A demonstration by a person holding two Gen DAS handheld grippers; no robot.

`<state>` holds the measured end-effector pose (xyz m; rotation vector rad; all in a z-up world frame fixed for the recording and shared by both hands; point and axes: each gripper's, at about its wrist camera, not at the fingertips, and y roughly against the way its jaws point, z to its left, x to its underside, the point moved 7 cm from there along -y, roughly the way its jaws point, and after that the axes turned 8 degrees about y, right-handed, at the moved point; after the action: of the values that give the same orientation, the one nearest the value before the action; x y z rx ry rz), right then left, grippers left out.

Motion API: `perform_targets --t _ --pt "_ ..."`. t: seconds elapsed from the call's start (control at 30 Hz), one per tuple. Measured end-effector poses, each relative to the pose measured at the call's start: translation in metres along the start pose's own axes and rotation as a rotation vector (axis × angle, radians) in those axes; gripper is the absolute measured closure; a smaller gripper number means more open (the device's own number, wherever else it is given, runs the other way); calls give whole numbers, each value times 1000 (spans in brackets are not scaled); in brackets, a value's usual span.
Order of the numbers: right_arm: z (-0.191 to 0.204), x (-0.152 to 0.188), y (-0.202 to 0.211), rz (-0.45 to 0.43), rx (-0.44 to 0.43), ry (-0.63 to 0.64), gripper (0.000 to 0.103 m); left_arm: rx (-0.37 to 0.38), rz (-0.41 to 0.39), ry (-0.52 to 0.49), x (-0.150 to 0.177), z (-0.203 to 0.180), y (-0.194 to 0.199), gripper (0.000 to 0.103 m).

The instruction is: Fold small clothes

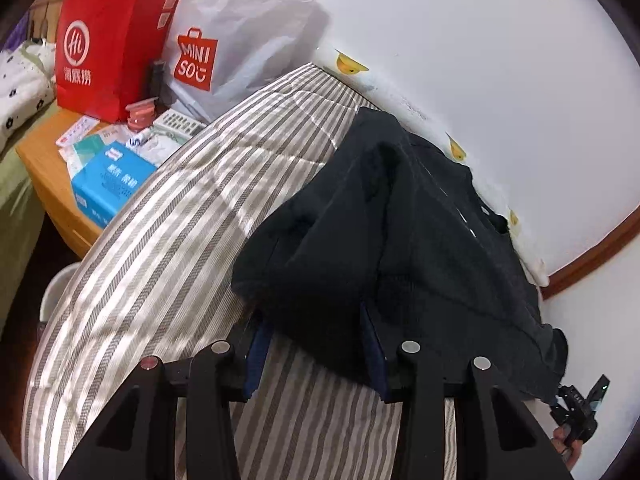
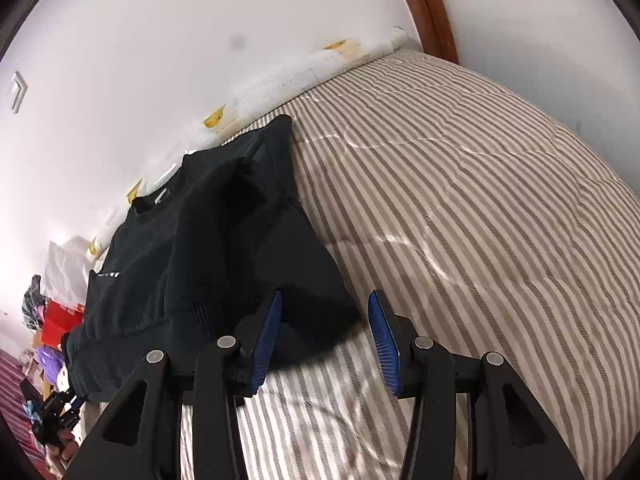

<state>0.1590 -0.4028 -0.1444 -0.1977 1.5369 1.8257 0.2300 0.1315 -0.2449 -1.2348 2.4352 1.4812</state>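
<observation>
A black top [image 1: 384,240] lies on a striped quilt [image 1: 160,240] against the white wall [image 1: 480,60], partly folded over on itself. Seen from the left wrist, the left gripper [image 1: 316,344] stands with its blue-padded fingers wide apart, the near hem of the top draped between and over their tips; nothing is pinched. Only this view takes in the bedside table [image 1: 44,168] with a red paper bag [image 1: 108,40], a white shopping bag [image 1: 240,32] and a blue tissue pack [image 1: 108,180]. The right wrist view shows the right gripper [image 2: 326,334] likewise released, its left finger touching the corner of the top [image 2: 208,248], its right finger over bare quilt [image 2: 480,200]. That view alone shows the wooden bed frame [image 2: 428,4] and the quilt's long open stretch.
</observation>
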Motion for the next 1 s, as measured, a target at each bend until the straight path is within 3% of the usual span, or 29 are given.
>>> perform_targets --t 0.13,0.17,0.3,0.37,0.6,1.0 --pt "6 -3 -18 32 -17 -17 58 -49 -9 -31 -1 -6 -4 72" --pt "7 -4 -19 35 -19 -21 58 -44 3 -41 2 -8 -6 81" --pt "15 -6 -14 21 -26 38 87 -54 -3 -64 6 -12 -1 90" --pt "18 -4 -6 14 -19 74 90 -63 -21 -83 8 -15 6 92" --pt "13 10 24 6 -43 85 91 -47 -36 -114 25 -19 38 94" --pt "-8 58 84 7 -6 127 91 -51 -13 -187 99 -7 86 94"
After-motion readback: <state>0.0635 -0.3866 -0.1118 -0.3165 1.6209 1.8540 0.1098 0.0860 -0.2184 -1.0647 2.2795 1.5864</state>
